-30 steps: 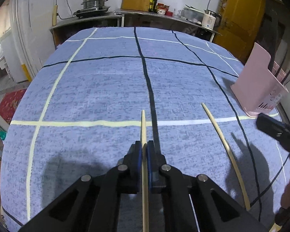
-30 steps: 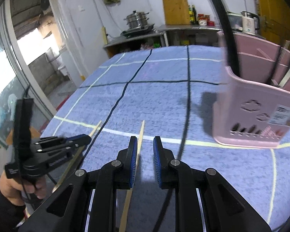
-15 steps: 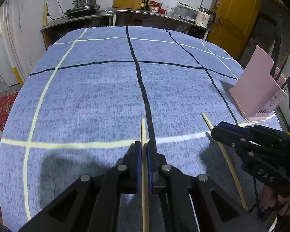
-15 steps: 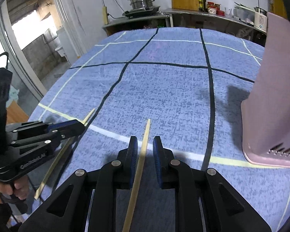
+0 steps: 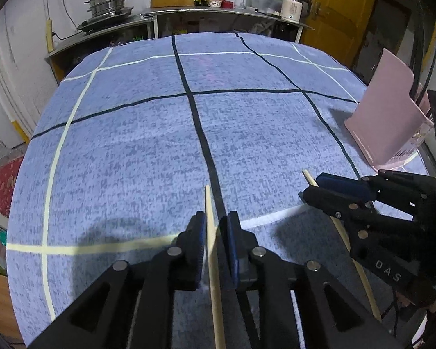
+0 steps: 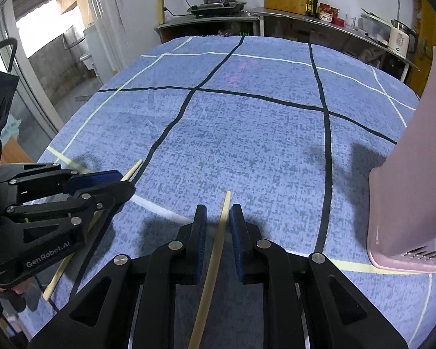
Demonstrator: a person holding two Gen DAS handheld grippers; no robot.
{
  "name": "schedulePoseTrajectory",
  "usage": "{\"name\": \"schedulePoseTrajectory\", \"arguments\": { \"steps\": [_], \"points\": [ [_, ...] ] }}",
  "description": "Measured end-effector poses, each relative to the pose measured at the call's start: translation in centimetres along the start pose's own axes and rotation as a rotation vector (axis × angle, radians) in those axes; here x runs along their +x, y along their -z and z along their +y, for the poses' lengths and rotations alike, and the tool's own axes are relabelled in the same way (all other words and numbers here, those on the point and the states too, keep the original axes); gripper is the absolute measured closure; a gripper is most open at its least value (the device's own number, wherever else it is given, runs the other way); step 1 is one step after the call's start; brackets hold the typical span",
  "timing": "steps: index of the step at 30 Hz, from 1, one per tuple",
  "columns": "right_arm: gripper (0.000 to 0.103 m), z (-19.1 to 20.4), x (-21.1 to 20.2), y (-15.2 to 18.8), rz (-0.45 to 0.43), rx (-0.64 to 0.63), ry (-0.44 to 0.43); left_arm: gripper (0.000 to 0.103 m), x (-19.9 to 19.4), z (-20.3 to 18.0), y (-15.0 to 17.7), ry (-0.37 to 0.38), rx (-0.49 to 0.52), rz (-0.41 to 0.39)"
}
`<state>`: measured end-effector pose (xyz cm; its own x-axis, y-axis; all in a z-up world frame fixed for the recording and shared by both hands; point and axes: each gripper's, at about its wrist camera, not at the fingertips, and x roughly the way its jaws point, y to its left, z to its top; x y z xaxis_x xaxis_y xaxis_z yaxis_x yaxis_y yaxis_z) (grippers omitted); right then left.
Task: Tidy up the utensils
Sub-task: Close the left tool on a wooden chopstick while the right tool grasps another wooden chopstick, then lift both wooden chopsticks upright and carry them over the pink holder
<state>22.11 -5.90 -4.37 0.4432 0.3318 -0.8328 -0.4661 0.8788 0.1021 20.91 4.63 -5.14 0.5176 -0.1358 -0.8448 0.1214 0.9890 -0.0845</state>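
Left wrist view — our left hand-held gripper (image 5: pixel 215 237), jaws opening, chopstick (image 5: pixel 211 250) between them on the counter (image 5: pixel 130 145); neighbour marked "DAS".

Right wrist view — our right hand-held gripper (image 6: pixel 219 234) unclenched astride second chopstick (image 6: pixel 218 241); "GenRobot.AI"; pink holder (image 6: pixel 412 197) right.

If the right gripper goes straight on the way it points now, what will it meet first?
Most likely the blue tablecloth just past the chopstick lying between the right gripper's parted pads. The pink holder stands off to the side.
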Motion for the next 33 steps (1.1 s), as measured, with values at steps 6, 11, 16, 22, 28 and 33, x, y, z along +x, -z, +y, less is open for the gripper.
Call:
{"name": "schedulePoseTrajectory", "arguments": {
  "steps": [6,11,16,22,28,33],
  "points": [
    [0.096,-0.2,0.0,0.1,-0.002,0.006,-0.003,0.086,0.3,-0.3,-0.2,-0.017,0.025,-0.013],
    [0.097,-0.4,-0.2,0.1,-0.003,0.015,-0.02,0.097,0.3,-0.1,-0.3,-0.028,0.013,-0.018],
    [0.097,-0.4,-1.9,-0.3,-0.039,0.014,-0.031,0.097,-0.8,0.4,-0.6,-0.019,-0.004,-0.042],
    [0.097,-0.4,-5.9,-1.5,-0.126,0.014,-0.036,0.097,-4.5,0.4,-1.7,-0.001,-0.009,-0.119],
    [0.097,-0.3,-10.5,-2.4,-0.224,0.009,-0.029,0.097,-9.3,-0.1,-3.2,0.019,0.004,-0.214],
    [0.097,-0.6,-13.6,-2.7,-0.287,0.011,-0.019,0.097,-12.4,-1.0,-4.0,0.03,0.024,-0.273]
  ]
}}
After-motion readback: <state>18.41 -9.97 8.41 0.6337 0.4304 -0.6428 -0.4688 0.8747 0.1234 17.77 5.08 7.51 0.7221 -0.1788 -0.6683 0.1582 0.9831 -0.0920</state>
